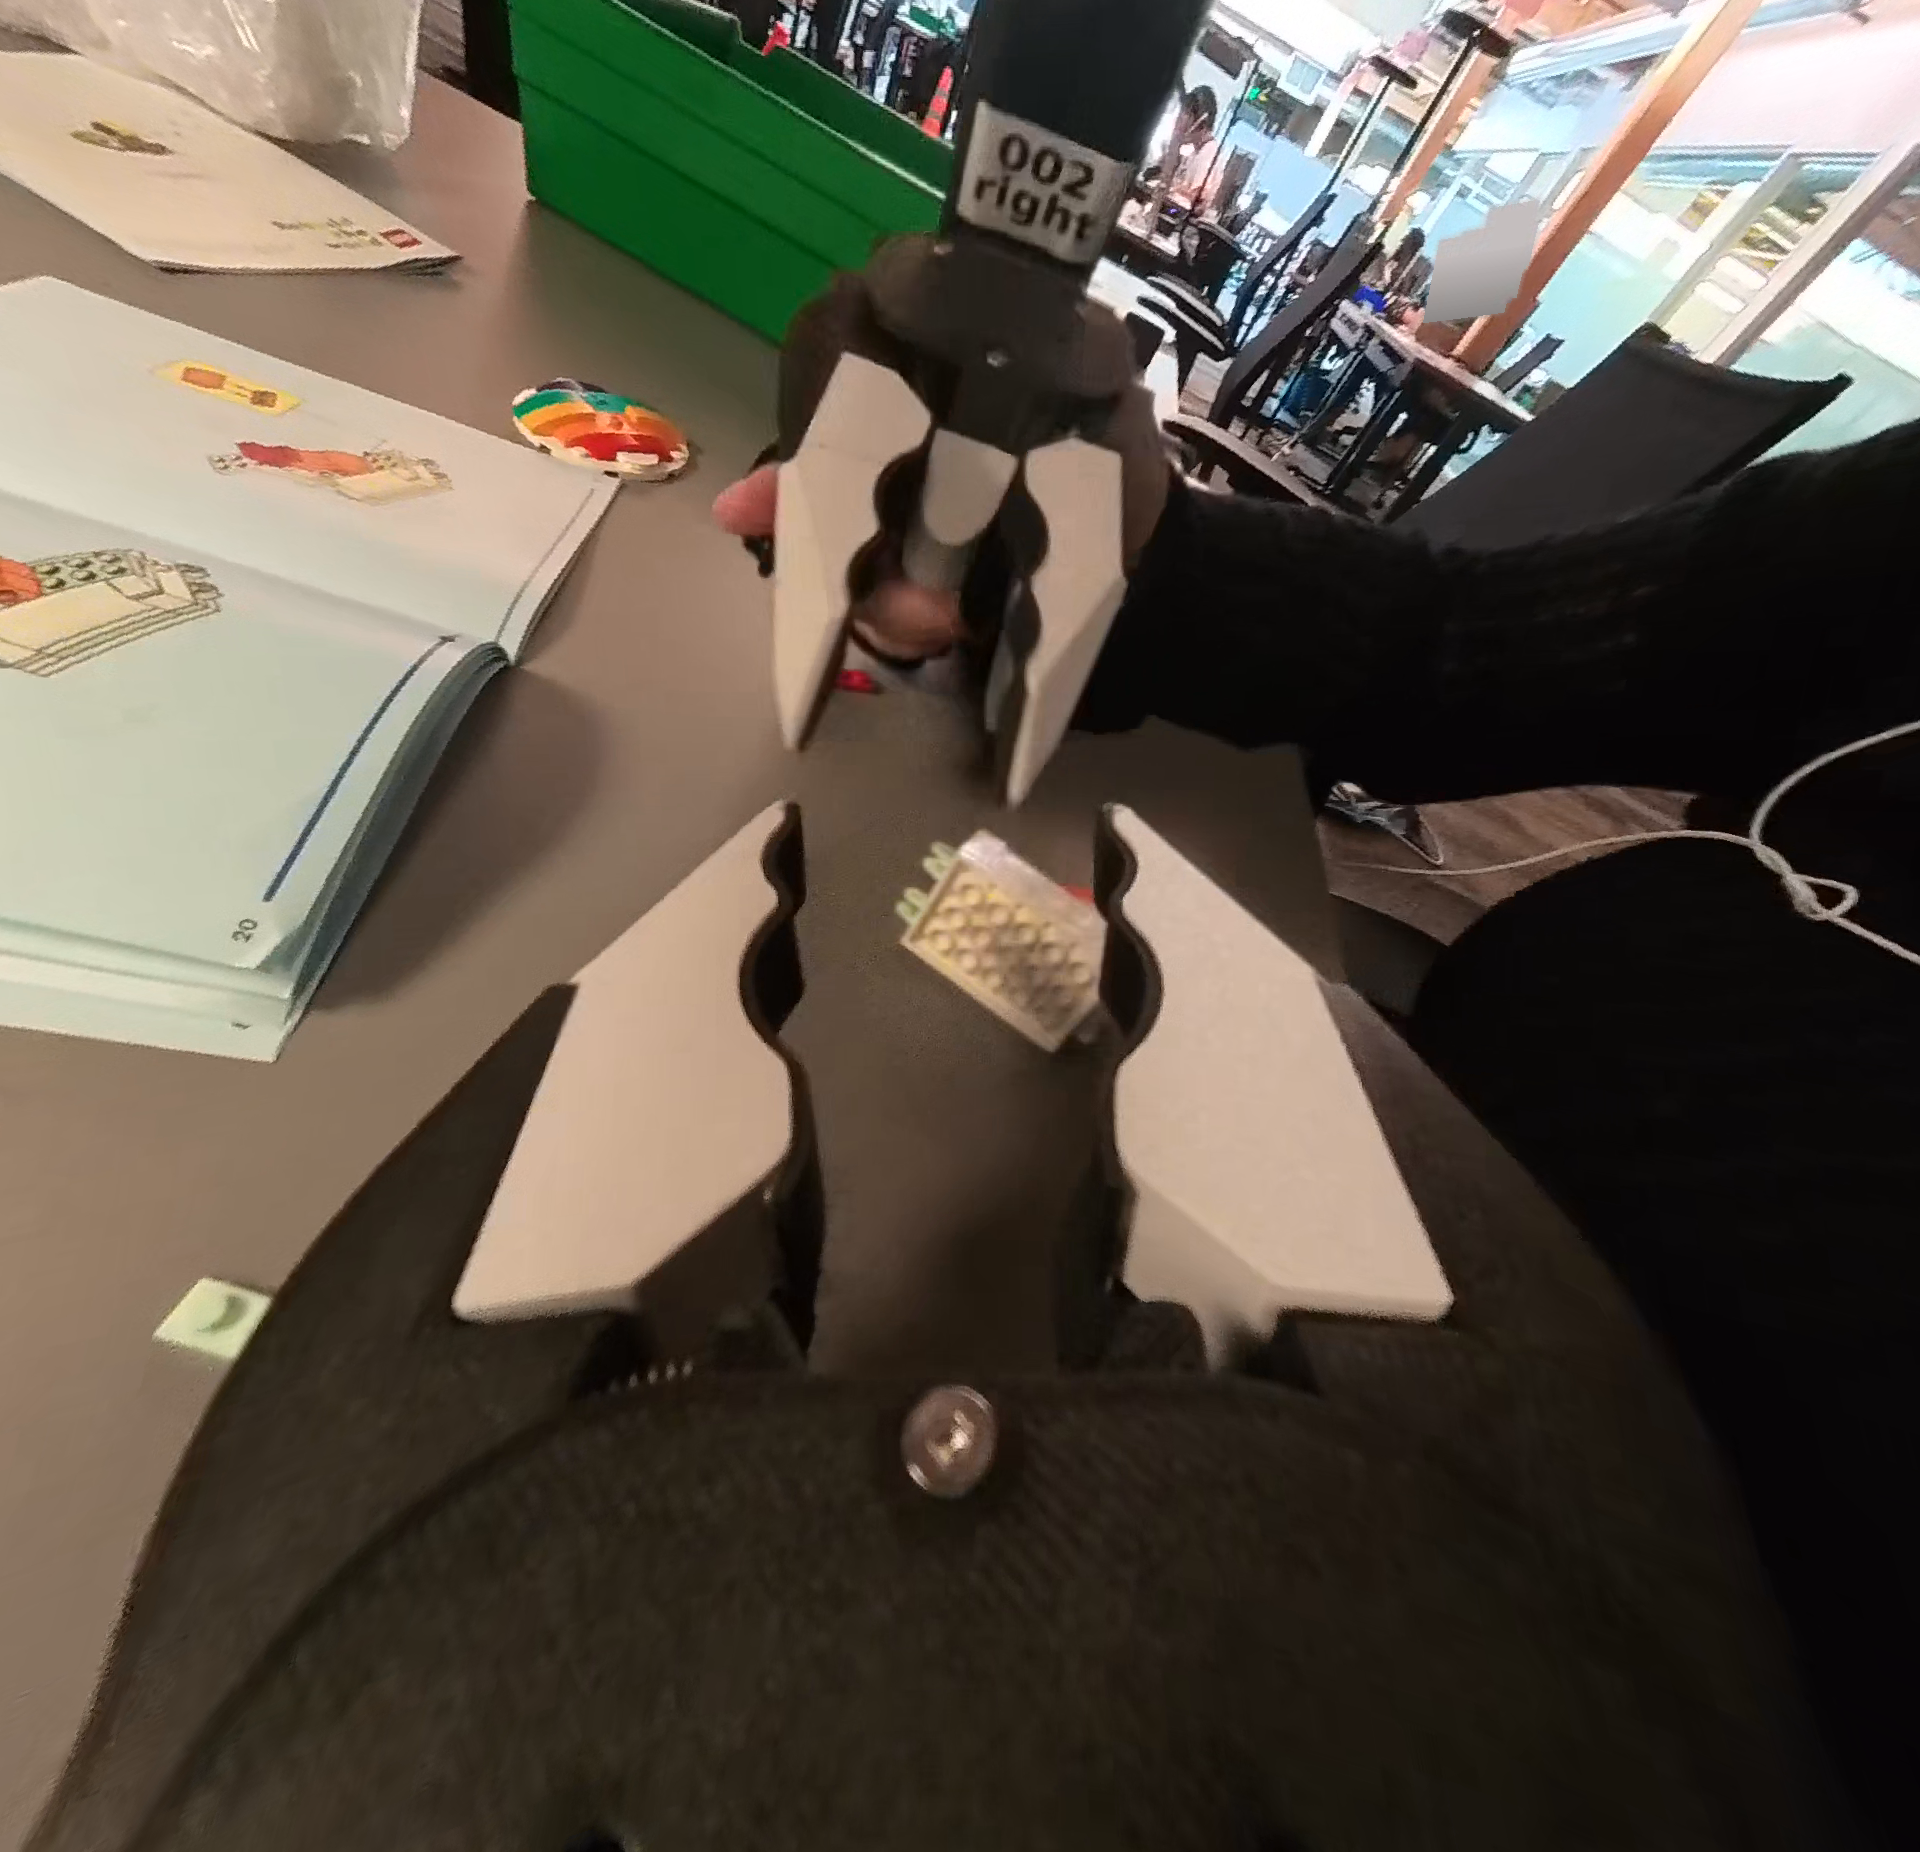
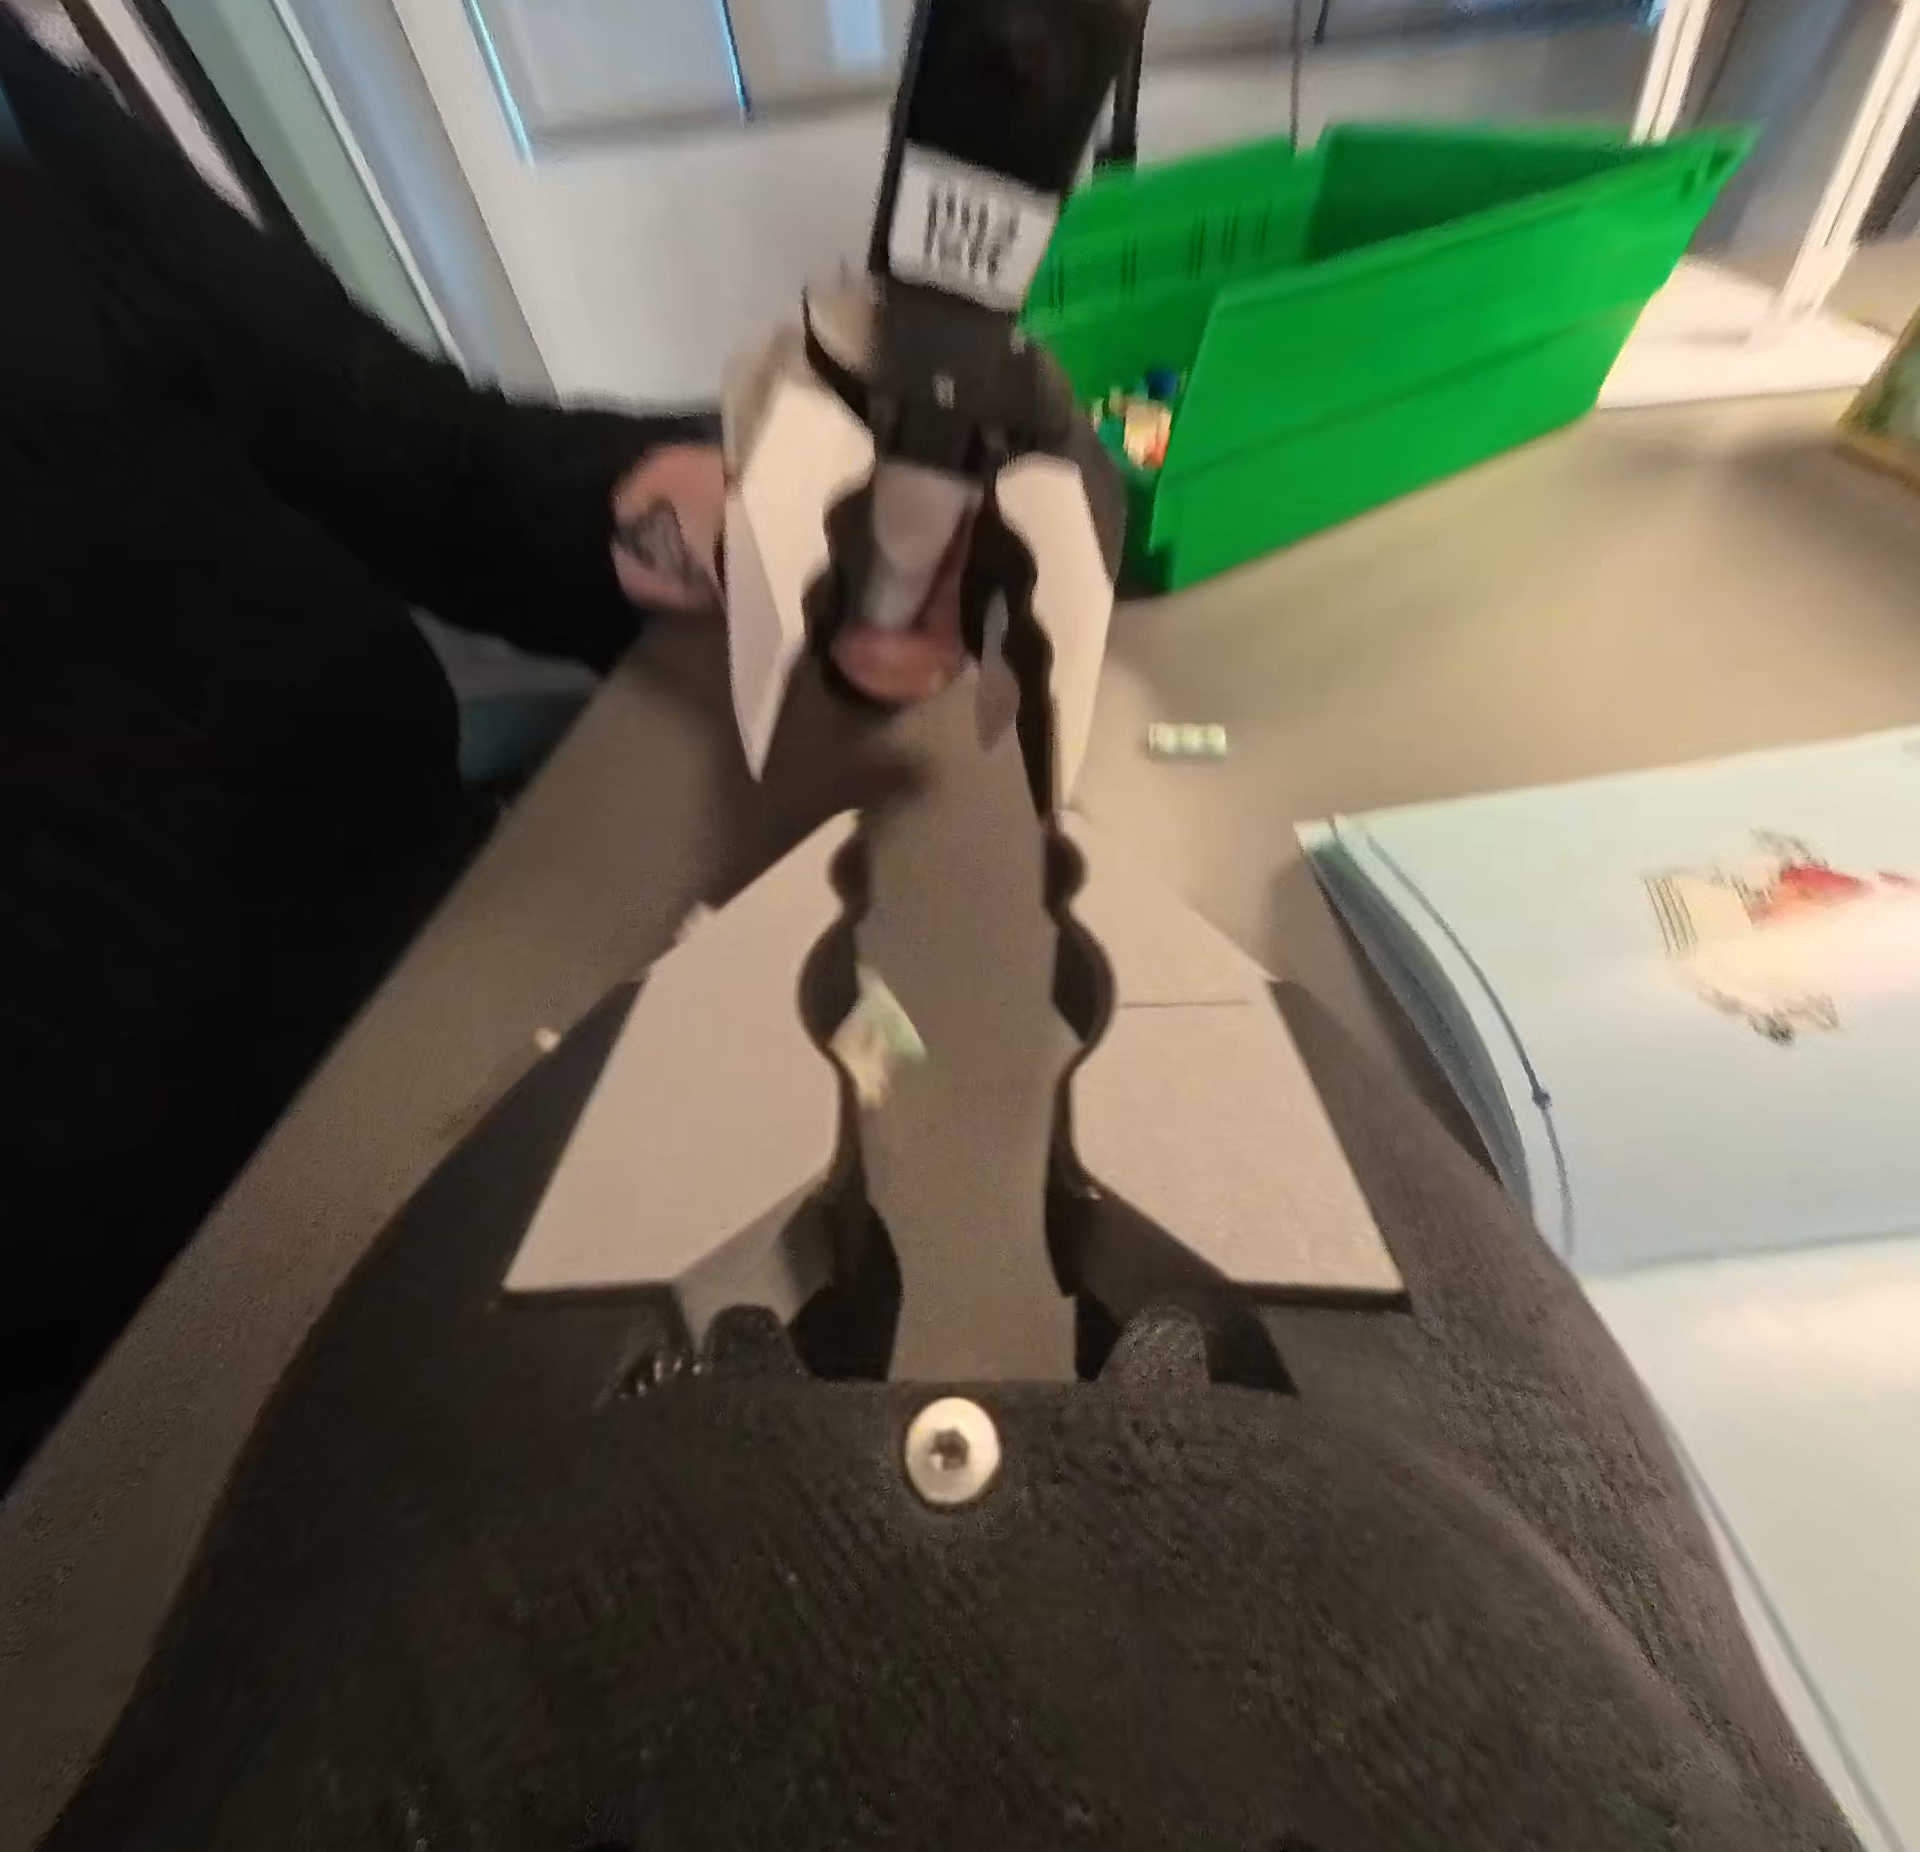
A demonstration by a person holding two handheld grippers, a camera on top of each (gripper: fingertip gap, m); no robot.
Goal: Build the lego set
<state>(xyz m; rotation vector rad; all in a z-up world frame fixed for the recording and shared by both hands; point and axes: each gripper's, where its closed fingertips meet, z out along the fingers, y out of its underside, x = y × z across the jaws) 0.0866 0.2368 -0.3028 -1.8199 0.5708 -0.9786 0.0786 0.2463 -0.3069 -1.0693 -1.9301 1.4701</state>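
The left gripper [image 1: 948, 826] filled the lower half of the left wrist view with its jaws spread wide and empty, and the right gripper [image 1: 904, 763] pointed down at it from the upper centre, its jaws likewise parted and holding nothing that could be seen; the facing tips probably placed both tools to close on the same piece. That piece, a pale studded plate [image 1: 1003, 935], lay flat on the grey table [image 1: 260, 1179] just right of centre, between the left gripper's fingers and beside the right-hand finger; whether it touched the finger could not be told. In the blurred right wrist view a pale piece [image 2: 878, 1033] sat against the inner edge of the right gripper's left-hand finger, probably that same plate, though the blur left this uncertain. One open booklet [image 1: 260, 659] lay at the left edge, probably kept in reach for reference, with a second, closed booklet [image 1: 208, 181] at upper left. One round multicoloured piece [image 1: 600, 429] rested just beyond the open booklet, one small pale green tile [image 1: 213, 1319] at lower left, and one short pale brick [image 2: 1188, 741] right of centre in the right wrist view. One green bin [image 1: 686, 140] stood at the upper centre, apparently as the parts store
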